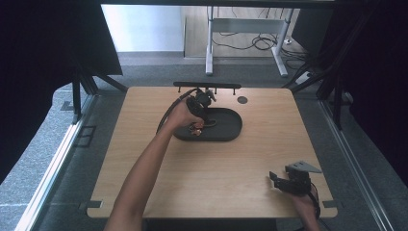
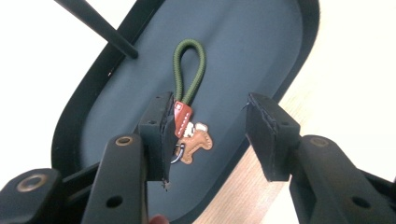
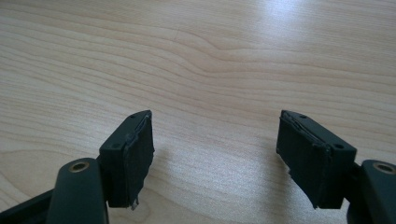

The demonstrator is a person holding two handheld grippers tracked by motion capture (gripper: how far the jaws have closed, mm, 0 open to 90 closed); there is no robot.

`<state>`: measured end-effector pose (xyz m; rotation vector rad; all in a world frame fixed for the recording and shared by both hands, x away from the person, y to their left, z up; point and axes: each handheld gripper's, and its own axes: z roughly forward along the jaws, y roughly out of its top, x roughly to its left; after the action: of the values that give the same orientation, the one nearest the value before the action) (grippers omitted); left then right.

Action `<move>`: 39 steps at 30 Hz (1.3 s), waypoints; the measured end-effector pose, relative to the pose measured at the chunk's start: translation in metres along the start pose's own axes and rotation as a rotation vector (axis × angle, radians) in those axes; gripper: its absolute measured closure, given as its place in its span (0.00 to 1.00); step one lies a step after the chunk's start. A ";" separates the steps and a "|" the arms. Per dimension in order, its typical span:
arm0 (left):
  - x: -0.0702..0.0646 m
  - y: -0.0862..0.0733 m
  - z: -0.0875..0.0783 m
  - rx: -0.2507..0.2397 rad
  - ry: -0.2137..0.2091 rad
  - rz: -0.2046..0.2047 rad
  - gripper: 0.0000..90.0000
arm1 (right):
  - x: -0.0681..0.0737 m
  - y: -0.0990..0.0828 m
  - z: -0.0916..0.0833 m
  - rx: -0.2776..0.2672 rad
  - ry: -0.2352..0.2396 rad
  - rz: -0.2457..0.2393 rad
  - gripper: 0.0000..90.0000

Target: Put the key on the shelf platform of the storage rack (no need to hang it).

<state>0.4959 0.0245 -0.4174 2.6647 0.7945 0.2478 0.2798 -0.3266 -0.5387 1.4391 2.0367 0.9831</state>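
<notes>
My pale wood-grain table (image 3: 210, 56) has a smooth, faintly glossy finish. The dark oval tray (image 2: 261, 51) looks matt, like plastic. On it, the green woven cord loop (image 2: 190, 70) carries a tan leather charm (image 2: 198, 142) and a shiny metal ring (image 2: 176, 154).

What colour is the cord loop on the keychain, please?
Dark green cord loop, best seen in the left gripper view.

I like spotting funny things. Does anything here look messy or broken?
Nothing looks spilled or broken. A green cord loop keychain with a small brown leather charm lies inside the dark oval tray, right beside one pad of the left gripper, whose fingers stand apart. The pad's edge looks slightly frayed.
</notes>
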 end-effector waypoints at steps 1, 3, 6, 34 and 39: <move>0.000 -0.001 -0.001 0.001 0.000 0.004 0.58 | 0.000 0.000 0.000 0.004 0.002 -0.002 0.31; -0.002 -0.002 -0.003 0.001 -0.005 0.007 0.56 | 0.000 0.000 0.000 0.001 0.000 0.000 0.31; -0.003 -0.007 -0.008 -0.005 -0.005 0.017 0.54 | 0.000 0.000 0.000 0.004 0.000 -0.001 0.31; -0.052 -0.092 -0.023 -0.093 0.000 0.028 0.50 | 0.005 0.001 0.003 0.031 -0.007 -0.017 0.31; -0.062 -0.107 -0.019 -0.106 -0.017 0.024 0.50 | 0.005 0.001 0.003 0.033 -0.009 -0.018 0.31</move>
<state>0.3867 0.0793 -0.4445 2.5744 0.7233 0.2650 0.2808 -0.3205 -0.5397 1.4369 2.0647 0.9390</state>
